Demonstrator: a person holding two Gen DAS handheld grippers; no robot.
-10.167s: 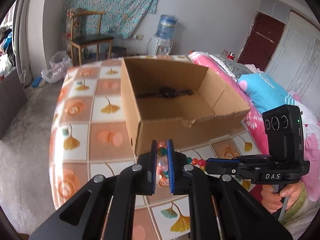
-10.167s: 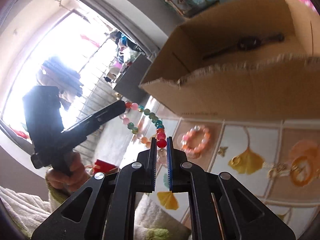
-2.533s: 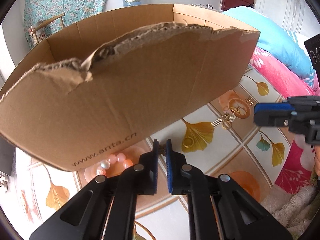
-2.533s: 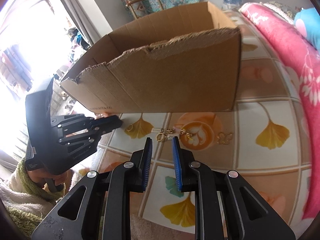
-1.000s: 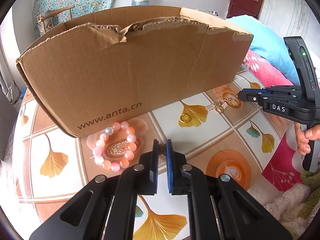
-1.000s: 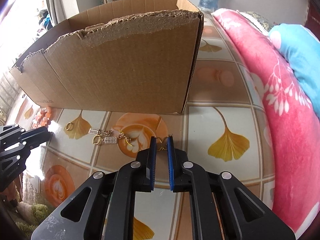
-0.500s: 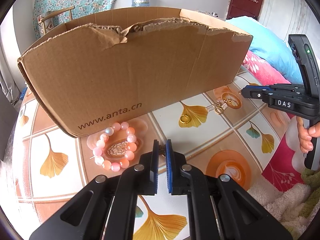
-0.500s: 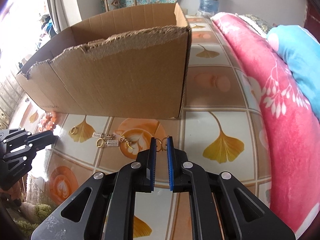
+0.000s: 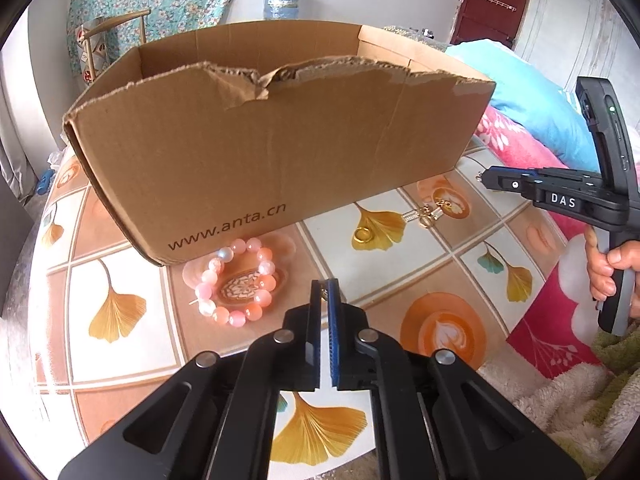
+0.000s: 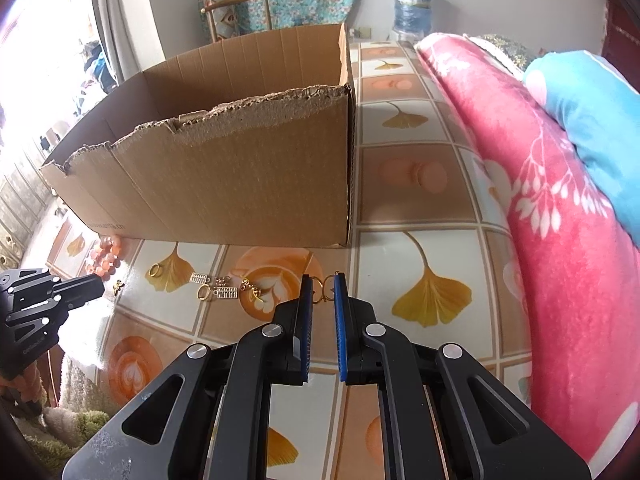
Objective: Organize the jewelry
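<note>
The right gripper (image 10: 323, 294) is clamped on a small gold charm (image 10: 322, 289), two wire loops pinched between the pad tips just above the table (image 10: 416, 216) and near the box (image 10: 248, 184) corner. The left gripper (image 9: 325, 292) has its jaws together on a tiny gold piece (image 9: 327, 288) at the tips; its shape cannot be made out. Loose on the table lie a pink bead bracelet (image 9: 236, 280) touching the box front, a gold ring (image 9: 362, 235), and a cluster of gold earrings (image 9: 430, 213). These pieces are judged very light, thin and smooth, so they can slip or twist out of a flat pad; the wire loops may bend under heavy pressure. Grip each at its widest loop, squarely between the pads. The bracelet is likely elastic-strung: take one bead or the cord between beads, and expect the rest to hang slack.
</note>
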